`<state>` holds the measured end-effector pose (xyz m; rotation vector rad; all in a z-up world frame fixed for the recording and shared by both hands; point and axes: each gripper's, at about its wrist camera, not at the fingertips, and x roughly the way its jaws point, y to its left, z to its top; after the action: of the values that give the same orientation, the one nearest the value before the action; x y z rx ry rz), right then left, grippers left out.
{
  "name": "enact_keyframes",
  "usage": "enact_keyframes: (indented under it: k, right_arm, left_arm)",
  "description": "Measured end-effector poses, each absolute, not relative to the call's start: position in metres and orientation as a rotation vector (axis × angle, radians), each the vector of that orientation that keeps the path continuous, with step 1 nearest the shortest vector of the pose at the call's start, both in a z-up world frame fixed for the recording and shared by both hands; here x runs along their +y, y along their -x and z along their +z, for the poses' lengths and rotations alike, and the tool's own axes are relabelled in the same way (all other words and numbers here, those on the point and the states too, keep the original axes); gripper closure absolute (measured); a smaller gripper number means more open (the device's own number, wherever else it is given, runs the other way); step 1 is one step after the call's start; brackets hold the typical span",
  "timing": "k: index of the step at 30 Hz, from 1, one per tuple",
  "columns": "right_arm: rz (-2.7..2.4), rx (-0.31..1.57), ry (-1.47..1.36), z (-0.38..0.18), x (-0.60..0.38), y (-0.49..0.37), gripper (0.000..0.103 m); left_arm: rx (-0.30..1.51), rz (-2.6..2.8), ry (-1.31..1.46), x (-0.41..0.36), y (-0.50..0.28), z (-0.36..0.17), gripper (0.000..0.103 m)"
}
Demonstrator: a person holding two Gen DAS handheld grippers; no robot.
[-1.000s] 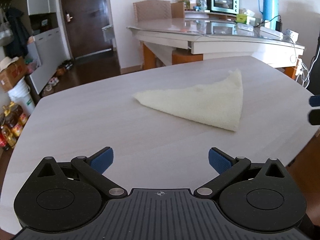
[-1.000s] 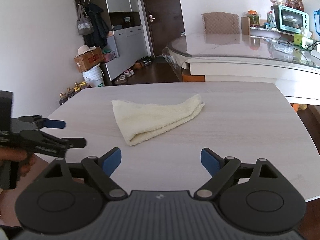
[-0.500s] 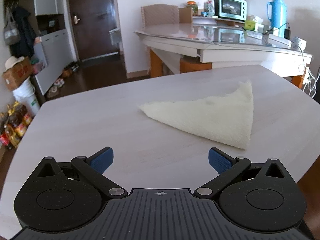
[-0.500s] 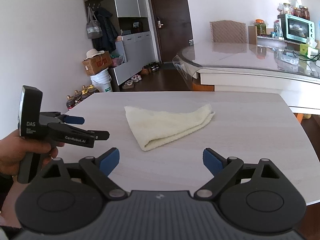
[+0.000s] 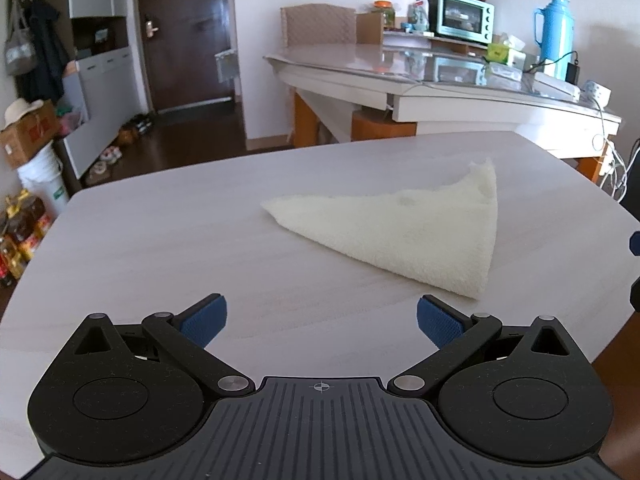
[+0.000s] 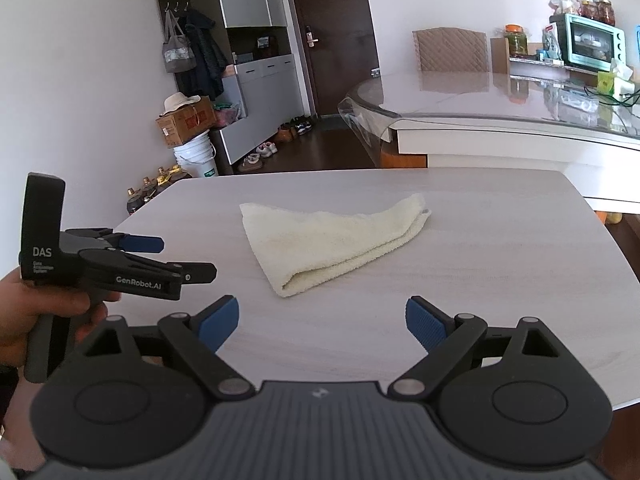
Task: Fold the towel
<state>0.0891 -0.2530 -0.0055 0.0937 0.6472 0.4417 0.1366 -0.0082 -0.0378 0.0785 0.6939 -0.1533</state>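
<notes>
A cream towel (image 5: 404, 228) lies folded into a rough triangle on the pale wood-grain table (image 5: 160, 248). Seen from the right wrist, the towel (image 6: 328, 240) has its thick folded end nearest me. My left gripper (image 5: 320, 322) hovers open over the near part of the table, short of the towel, with nothing between its blue pads. My right gripper (image 6: 322, 324) is also open and empty, just short of the towel's near corner. The left gripper (image 6: 172, 260) shows in the right wrist view, held by a hand (image 6: 36, 312) at the left.
A second, glass-topped table (image 5: 460, 80) stands behind, carrying a teal toaster oven (image 5: 464, 20) and a blue thermos (image 5: 554, 28). A cabinet (image 6: 256, 80), a box on a bucket (image 6: 188, 124), bottles (image 6: 152, 192) and shoes sit on the floor at the left. The table's right edge (image 6: 616, 248) is close.
Both grippers have risen and drawn slightly nearer the towel. The left gripper has come further into the right wrist view. The towel has not moved.
</notes>
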Motion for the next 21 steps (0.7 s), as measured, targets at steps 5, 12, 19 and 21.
enact_keyframes:
  k: [5,12,19,21]
  right_arm:
    - [0.435,0.66,-0.105,-0.011,-0.254,-0.092,0.011]
    - [0.432,0.671,-0.127,-0.016,-0.256,-0.097,0.011]
    - [0.419,0.684,-0.136,-0.022,-0.256,-0.105,0.011]
    - [0.408,0.681,-0.131,-0.023,-0.256,-0.109,0.011]
  left_arm:
    - [0.702,-0.151,-0.079,-0.007,-0.139,-0.042,0.0]
    - [0.701,-0.154,-0.077,-0.008,-0.143,-0.042,0.0]
    - [0.693,-0.163,-0.075,-0.01,-0.146,-0.042,0.0]
    - [0.691,-0.164,-0.073,-0.009,-0.147,-0.041,0.0]
